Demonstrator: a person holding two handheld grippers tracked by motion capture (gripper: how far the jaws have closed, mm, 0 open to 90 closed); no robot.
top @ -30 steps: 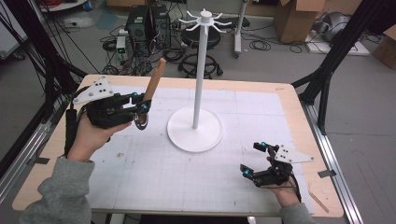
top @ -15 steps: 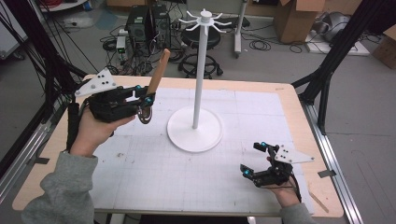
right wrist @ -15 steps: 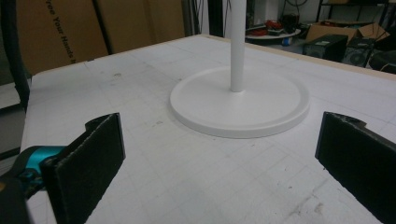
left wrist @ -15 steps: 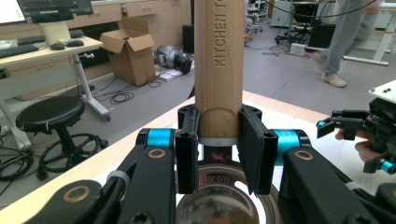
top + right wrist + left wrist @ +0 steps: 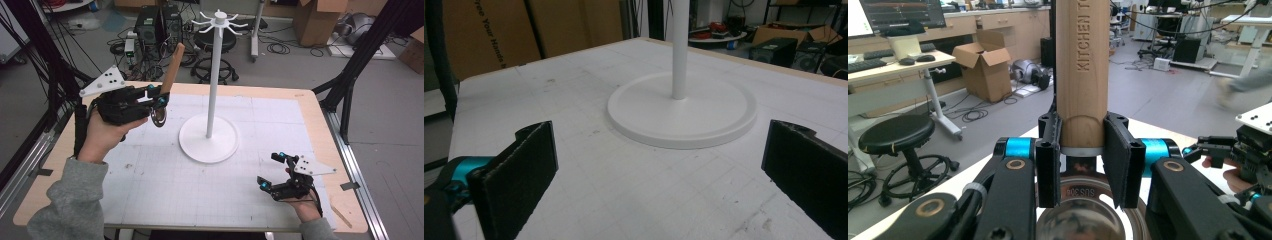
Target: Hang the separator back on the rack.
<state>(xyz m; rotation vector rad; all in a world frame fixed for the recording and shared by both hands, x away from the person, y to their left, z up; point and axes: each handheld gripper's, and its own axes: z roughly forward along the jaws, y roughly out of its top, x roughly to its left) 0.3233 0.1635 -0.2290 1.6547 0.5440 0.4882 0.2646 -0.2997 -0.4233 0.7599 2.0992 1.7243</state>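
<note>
A: How many utensils?
B: One wooden-handled utensil [image 5: 171, 74], far left above the table [image 5: 150, 190], clamped in the left gripper [image 5: 159, 99] fingers.
A: And the right gripper [image 5: 269, 170]?
B: Fingers wide, near right, beside one white stand [image 5: 209, 137].

right gripper [image 5: 664, 180]: jaws wide apart, nothing between | white stand base [image 5: 681, 117]: ahead on table [image 5: 574, 200]

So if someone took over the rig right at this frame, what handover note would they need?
Left gripper: shut on the wooden-handled kitchen utensil, at the base of the handle, held above the table with the handle tilted up and the steel head below the jaws.
Right gripper: open, empty, low over the table's near right.
White hanging stand: mid-table, hooks bare.
Done: utensil picked up.
Left, most likely: hang it on a hook.
</note>
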